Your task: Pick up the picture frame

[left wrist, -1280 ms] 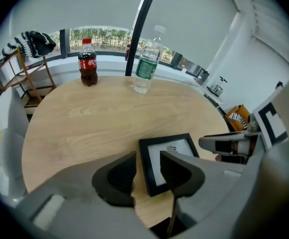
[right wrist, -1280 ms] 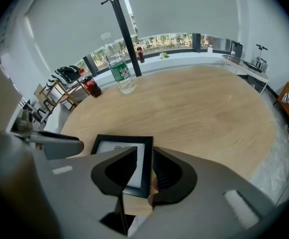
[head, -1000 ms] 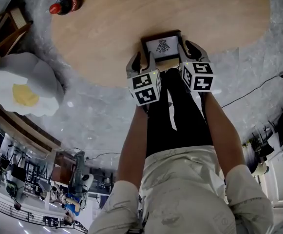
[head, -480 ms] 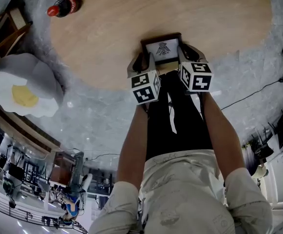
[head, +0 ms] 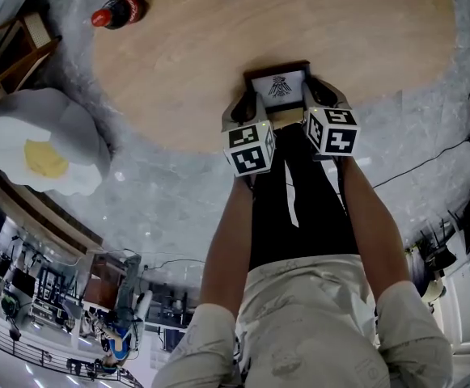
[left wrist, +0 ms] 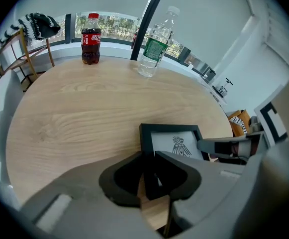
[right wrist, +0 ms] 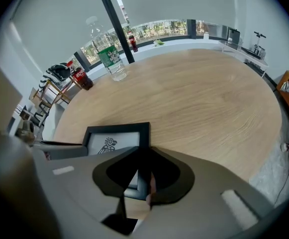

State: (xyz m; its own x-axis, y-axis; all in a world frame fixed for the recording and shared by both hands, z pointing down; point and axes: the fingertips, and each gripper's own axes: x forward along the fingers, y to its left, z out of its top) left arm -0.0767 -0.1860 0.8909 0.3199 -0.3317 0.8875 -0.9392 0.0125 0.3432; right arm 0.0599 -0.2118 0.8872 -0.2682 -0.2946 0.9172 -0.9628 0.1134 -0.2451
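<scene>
The black picture frame (head: 279, 87) lies flat at the near edge of the round wooden table (head: 178, 63), just in front of the person. Its bird print has its top toward the far side and its side bars run straight away; the near end is tucked behind the grippers, so I can't call the longer axis. The left gripper (head: 247, 108) has the left bar between its jaws, closing, pads touching, while the right gripper (head: 319, 97) sits on the right bar, pads against it, jaws easing open slightly.
</scene>
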